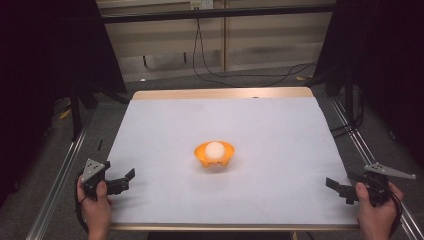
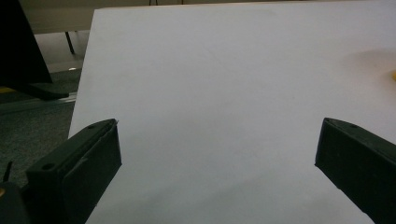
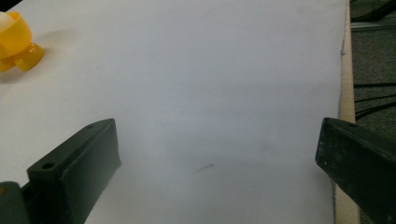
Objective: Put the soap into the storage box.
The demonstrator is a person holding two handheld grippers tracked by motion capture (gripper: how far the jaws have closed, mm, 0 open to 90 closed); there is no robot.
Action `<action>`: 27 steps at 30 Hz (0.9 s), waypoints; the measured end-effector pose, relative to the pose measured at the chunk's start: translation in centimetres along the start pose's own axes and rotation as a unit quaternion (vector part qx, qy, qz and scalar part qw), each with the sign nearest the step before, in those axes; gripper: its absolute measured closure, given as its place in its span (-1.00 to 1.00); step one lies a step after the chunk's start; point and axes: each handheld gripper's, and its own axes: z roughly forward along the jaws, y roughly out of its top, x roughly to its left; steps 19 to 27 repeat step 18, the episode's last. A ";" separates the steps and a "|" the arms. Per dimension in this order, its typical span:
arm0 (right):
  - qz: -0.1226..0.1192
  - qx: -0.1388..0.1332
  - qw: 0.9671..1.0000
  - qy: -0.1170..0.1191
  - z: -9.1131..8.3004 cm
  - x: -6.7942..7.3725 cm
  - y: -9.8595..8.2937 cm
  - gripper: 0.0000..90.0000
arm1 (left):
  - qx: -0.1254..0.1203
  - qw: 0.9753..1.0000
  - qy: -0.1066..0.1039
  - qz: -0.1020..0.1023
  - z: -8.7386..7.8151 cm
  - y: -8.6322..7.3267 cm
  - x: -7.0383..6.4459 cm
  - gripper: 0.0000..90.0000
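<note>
Orange footed cup (image 1: 214,155) carrying a white ball (image 1: 215,149), standing at the middle of the white table cover (image 1: 220,125). The left gripper (image 1: 129,179) rests at the near left corner of the table and the right gripper (image 1: 334,186) at the near right edge, each well apart from the cup. In both gripper views the two black jaws stand wide apart with only bare cover between them; neither tool grips anything. In the right gripper view the cup (image 3: 16,44) sits far off at the upper left, on small rounded feet, with the ball (image 3: 5,18) seated in its mouth.

Risks, as judged from this layout: the ball lies loose in a shallow cup, so a jaw that meets the rim from the side is likely to tip the cup or roll the ball out across the smooth cover. The rounded feet offer little resistance to sliding, so a one-sided push may move the cup rather than seat it between the jaws. A grip closed on the ball's curved surface off-centre may squeeze it free.
</note>
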 end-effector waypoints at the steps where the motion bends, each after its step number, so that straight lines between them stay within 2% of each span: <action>1: -0.002 -0.003 1.000 0.002 -0.1 -0.1 -0.1 -1.00 | -0.003 1.000 -0.001 -0.003 0.0 0.0 -0.1 -0.99; 3: -0.002 -0.010 1.000 0.006 -0.2 -0.1 -0.4 -1.00 | -0.006 1.000 0.000 0.001 -0.1 -0.1 -0.1 -0.99; 6: -0.001 -0.024 1.000 0.013 -0.4 -0.1 -0.6 -1.00 | -0.011 1.000 -0.001 -0.004 -0.2 -0.1 0.1 -0.99; 7: 0.000 -0.026 1.000 0.016 -0.5 -0.1 -0.7 -1.00 | -0.013 1.000 -0.004 -0.009 -0.3 -0.1 0.1 -0.99; 12: -0.002 -0.032 0.999 0.021 -0.5 0.0 -1.1 -1.00 | -0.014 1.000 -0.001 -0.007 -0.3 -0.1 0.1 -0.99; 18: -0.001 -0.044 0.999 0.012 -0.6 0.1 -1.3 -1.00 | -0.018 1.000 0.002 -0.003 -0.4 -0.2 0.0 -0.99; 27: -0.001 -0.044 0.999 0.012 -0.6 0.1 -1.3 -1.00 | -0.018 1.000 0.002 -0.003 -0.4 -0.2 0.0 -0.99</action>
